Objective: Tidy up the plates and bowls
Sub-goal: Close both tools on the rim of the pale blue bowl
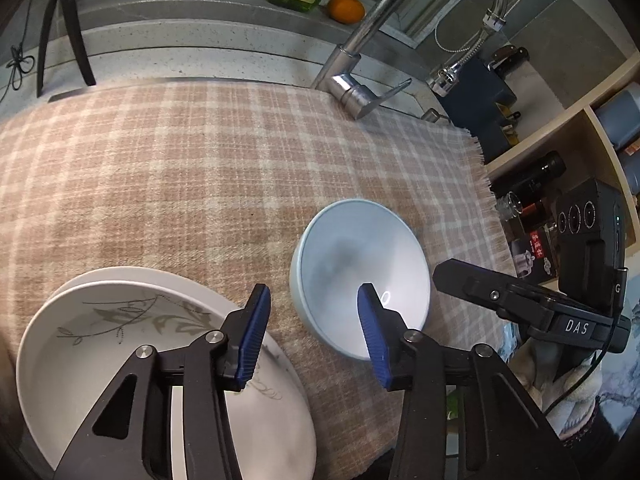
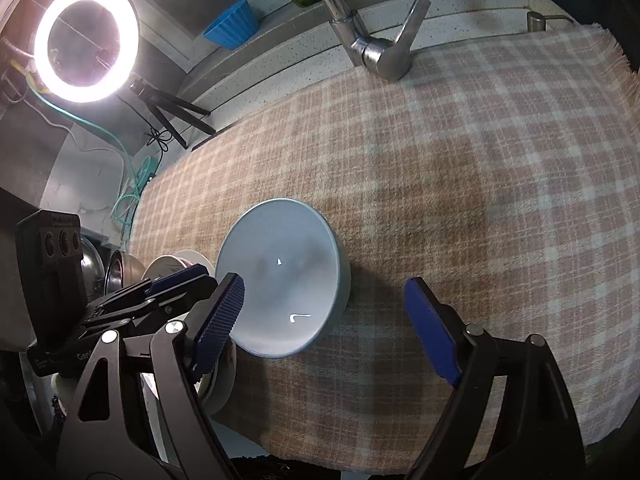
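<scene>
Bowl (image 1: 360,276) sits partly hidden behind released left jaws; right jaws released; plate (image 1: 120,340) cut off.

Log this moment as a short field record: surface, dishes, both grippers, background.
surface: checked cloth
bowl: light blue bowl, upright, empty
plate: white plate with grey leaf pattern, left of bowl
left gripper: open, holding nothing, one finger over plate, one over bowl
right gripper: open, empty, over bowl
background: faucet, orange

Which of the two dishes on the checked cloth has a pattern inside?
The white plate, bottom left in the left wrist view: grey leaf sprigs run across its inside. The pale blue bowl beside it is plain inside.
</scene>
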Motion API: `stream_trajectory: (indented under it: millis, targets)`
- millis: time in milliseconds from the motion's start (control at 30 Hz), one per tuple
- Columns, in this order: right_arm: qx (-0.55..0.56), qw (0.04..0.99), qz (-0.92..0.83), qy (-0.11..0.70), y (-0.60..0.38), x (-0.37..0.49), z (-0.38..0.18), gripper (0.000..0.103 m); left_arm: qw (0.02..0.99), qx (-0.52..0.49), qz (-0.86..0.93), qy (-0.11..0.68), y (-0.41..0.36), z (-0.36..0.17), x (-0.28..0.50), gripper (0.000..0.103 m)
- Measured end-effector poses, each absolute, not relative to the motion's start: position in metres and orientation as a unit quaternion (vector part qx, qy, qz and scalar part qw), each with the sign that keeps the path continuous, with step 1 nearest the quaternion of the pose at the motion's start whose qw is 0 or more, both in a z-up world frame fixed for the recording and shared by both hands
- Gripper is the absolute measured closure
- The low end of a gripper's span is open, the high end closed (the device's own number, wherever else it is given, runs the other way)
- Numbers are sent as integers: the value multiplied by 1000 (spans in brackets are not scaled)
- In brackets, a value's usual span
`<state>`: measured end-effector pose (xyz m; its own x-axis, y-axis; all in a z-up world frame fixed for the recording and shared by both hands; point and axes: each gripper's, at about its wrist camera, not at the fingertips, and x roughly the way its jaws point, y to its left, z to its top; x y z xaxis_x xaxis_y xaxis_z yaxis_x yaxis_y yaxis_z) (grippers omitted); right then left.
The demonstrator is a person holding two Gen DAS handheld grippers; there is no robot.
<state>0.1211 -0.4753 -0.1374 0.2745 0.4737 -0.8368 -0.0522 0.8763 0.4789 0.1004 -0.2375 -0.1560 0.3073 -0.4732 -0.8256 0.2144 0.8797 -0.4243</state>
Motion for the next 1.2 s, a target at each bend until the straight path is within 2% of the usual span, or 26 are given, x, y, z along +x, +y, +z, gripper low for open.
stream_trajectory:
  millis: [33, 100, 167, 233, 367, 433, 567, 1200]
  targets:
    - [185, 775, 170, 579, -476, 121, -139, 27, 800, -117, -213, 549, -238, -157, 101, 63]
    - [191, 769, 173, 585, -477, 123, -143, 34, 798, -117, -213, 552, -239, -160, 103, 70]
    - [193, 766, 175, 588, -476, 125, -147, 37, 797, -116, -213, 554, -241, -162, 105, 71]
    - [190, 763, 175, 592, -475, 125, -151, 49, 795, -116, -214, 556, -243, -164, 106, 76]
    - [183, 757, 179, 600, -471, 126, -157, 65, 792, -108, -217, 560, -247, -168, 108, 79]
    - [176, 757, 180, 603, -469, 126, -158, 79, 792, -108, -217, 561, -248, -170, 108, 79]
    - [166, 761, 174, 603, -467, 125, -159, 82, 791, -106, -217, 562, -248, -171, 110, 80]
    - [164, 780, 173, 579, -462, 124, -124, 83, 806, -111, -233, 533, -236, -136, 98, 80]
